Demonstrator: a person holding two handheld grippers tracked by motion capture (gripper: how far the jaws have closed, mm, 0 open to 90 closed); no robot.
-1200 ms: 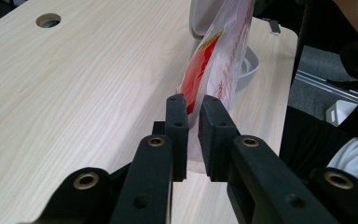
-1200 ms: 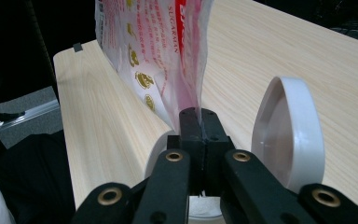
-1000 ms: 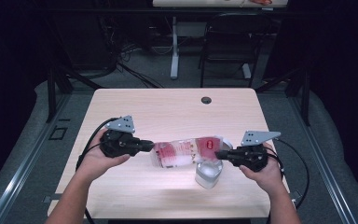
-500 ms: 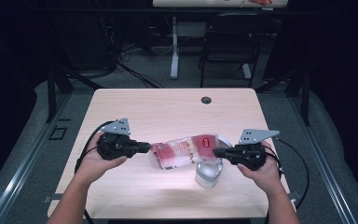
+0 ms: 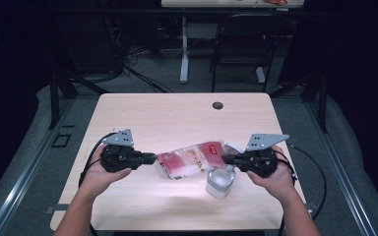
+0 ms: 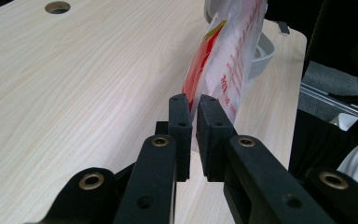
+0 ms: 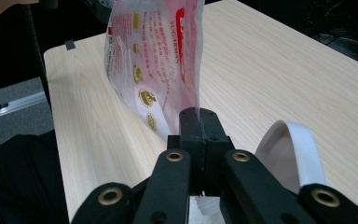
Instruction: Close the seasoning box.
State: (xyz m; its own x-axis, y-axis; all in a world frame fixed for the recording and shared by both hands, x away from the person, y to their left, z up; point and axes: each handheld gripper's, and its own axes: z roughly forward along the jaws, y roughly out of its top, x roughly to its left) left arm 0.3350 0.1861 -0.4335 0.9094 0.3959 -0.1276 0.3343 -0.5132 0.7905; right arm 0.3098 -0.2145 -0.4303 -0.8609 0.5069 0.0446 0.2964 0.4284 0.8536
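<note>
Over the table (image 5: 142, 118), both grippers pinch one bag (image 5: 189, 158): left (image 5: 150, 158), right (image 5: 225, 159). Pulling apart could tear it or spill sugar beside the jar (image 5: 220, 183).

Bag (image 7: 154, 60) top cut off by frame, small print unreadable, lid (image 7: 289, 156) partly behind fingers (image 7: 214, 135)

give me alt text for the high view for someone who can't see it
Seen from above, a person holds a red-and-white plastic bag stretched over a light wooden table, the left gripper pinching one end and the right gripper the other. A clear jar stands on the table beside the right gripper.
</note>
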